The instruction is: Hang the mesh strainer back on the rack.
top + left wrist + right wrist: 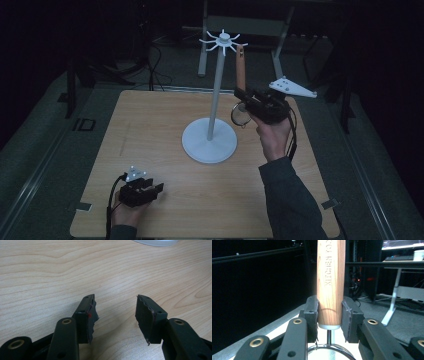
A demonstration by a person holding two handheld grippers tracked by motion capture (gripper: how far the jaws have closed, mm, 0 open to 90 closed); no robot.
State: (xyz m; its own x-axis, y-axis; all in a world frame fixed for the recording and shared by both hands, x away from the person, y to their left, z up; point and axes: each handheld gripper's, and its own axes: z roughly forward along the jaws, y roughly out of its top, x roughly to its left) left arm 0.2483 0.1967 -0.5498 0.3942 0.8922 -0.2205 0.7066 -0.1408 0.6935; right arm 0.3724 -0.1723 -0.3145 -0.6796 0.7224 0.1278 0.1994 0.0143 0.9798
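While the right gripper (248, 101) clamps the wooden-handled strainer (240, 70) low on its handle, the utensil's long axis stands nearly upright, its handle tip just beside the hooks of the white hanging stand (223, 41) and to their right. Hanging it looks to need a short move toward the hooks. Well apart, the left gripper (150, 190) rests on the table (150, 130), jaws spread and empty.
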